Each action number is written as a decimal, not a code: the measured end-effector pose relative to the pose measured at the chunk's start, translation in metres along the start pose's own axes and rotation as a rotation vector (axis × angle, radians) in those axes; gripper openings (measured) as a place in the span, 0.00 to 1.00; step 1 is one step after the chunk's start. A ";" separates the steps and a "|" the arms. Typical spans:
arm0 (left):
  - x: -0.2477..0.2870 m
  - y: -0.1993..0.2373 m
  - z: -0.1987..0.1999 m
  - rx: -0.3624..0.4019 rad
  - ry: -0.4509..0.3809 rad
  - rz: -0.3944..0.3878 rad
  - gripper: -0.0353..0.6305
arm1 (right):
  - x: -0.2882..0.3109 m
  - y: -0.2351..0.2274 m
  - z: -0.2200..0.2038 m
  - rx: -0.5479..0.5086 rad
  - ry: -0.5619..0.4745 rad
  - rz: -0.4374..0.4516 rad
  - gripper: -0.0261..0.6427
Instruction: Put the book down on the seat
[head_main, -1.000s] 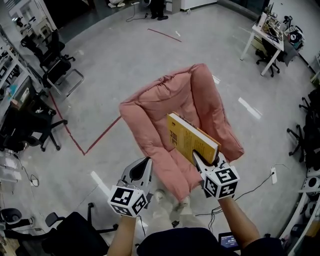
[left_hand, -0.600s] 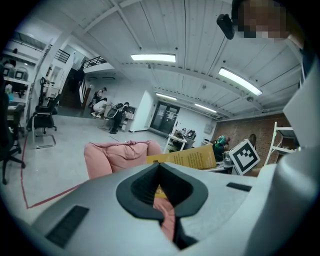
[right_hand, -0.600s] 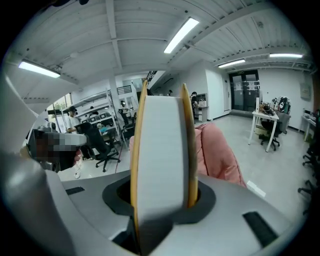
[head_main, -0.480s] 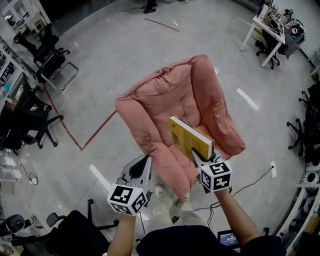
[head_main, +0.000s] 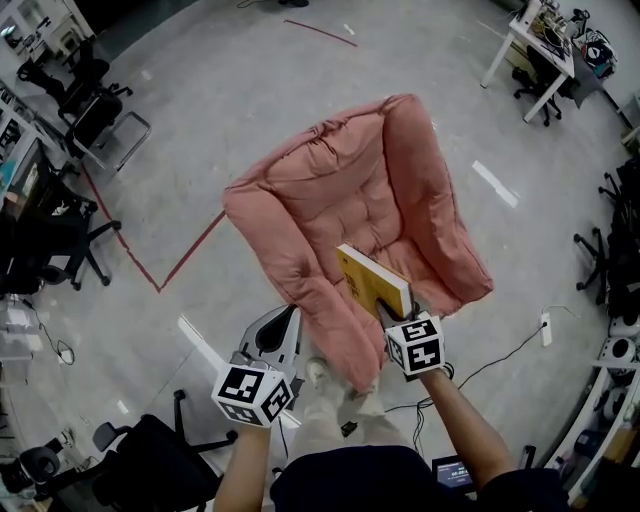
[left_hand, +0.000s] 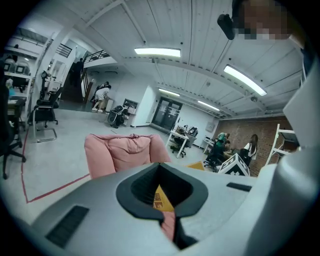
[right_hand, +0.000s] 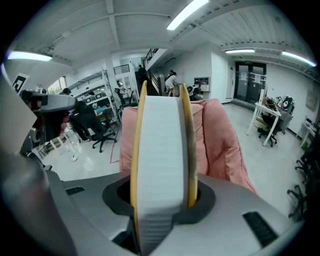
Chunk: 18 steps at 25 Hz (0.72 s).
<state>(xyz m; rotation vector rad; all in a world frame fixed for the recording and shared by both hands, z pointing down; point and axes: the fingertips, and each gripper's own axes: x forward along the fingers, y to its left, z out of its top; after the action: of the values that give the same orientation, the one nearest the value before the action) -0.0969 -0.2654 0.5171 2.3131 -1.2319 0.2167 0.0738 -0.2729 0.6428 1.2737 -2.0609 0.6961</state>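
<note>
One book (head_main: 368, 283) lower than before — over one pink seat (head_main: 330, 190)

Beneath me the grey floor (head_main: 220, 90) carries a red tape line (head_main: 190, 255) bent into a corner. Black office chairs (head_main: 92, 115) stand off to my left. A cluttered white table (head_main: 522, 50) sits far ahead on my right, and a power strip (head_main: 546, 328) lies nearer.

Book (head_main: 372, 283) above armchair seat (head_main: 345, 215); left gripper (head_main: 290, 318) left of armchair.
</note>
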 end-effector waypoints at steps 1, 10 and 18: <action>0.003 0.000 -0.002 -0.004 0.003 -0.001 0.05 | 0.005 0.000 -0.006 -0.006 0.016 -0.002 0.27; 0.012 0.004 -0.016 -0.021 0.033 -0.003 0.05 | 0.039 -0.002 -0.051 -0.009 0.143 -0.015 0.27; 0.011 0.014 -0.035 -0.044 0.068 0.007 0.05 | 0.063 -0.004 -0.090 -0.074 0.268 -0.043 0.27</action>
<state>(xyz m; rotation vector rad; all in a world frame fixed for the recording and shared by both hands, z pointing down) -0.0984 -0.2625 0.5568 2.2454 -1.1998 0.2655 0.0756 -0.2487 0.7498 1.1152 -1.8203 0.7223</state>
